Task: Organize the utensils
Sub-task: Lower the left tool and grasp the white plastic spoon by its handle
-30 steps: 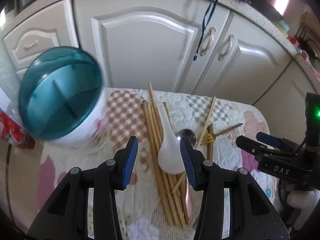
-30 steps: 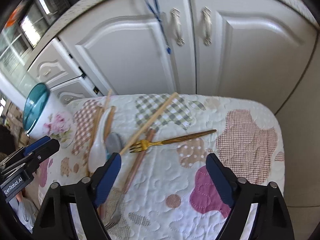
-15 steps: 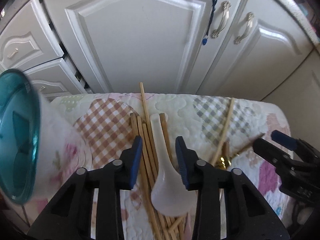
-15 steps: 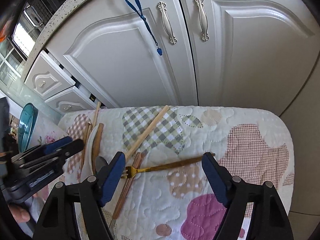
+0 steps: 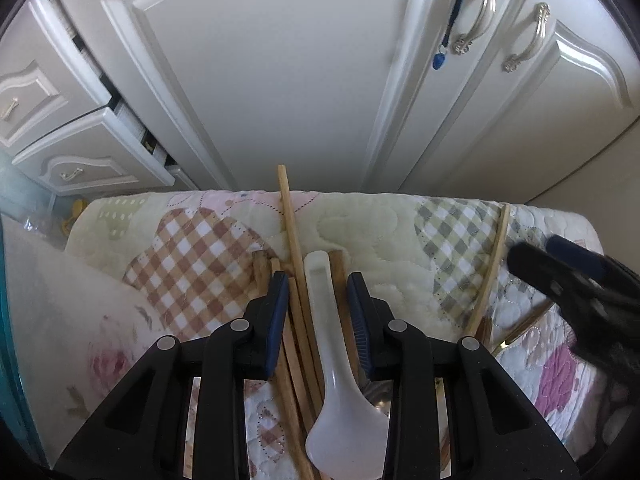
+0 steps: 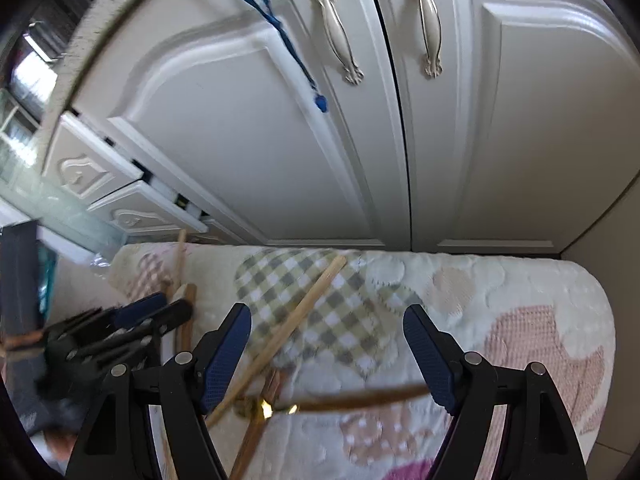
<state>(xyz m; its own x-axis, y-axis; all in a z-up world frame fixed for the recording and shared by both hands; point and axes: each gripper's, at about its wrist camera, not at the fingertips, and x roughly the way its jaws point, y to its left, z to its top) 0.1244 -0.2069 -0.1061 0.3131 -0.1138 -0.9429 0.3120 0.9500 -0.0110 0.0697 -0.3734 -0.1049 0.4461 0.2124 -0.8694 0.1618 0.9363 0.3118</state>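
Straddling the white ceramic soup spoon (image 5: pixel 326 344), the left gripper (image 5: pixel 318 304) is closing, its blue pads not yet pressing the handle. Beneath lie wooden chopsticks (image 5: pixel 294 248) near the quilted patchwork mat's (image 5: pixel 384 232) far edge. Spread and closing, the right gripper (image 6: pixel 328 344) hangs over a gold metal fork (image 6: pixel 360 396).

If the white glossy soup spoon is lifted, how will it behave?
The white glossy soup spoon probably stays stiff. Its smooth handle may slip. Its wide bowl could tilt downward, since the closing left hand-held gripper straddles the thin handle.
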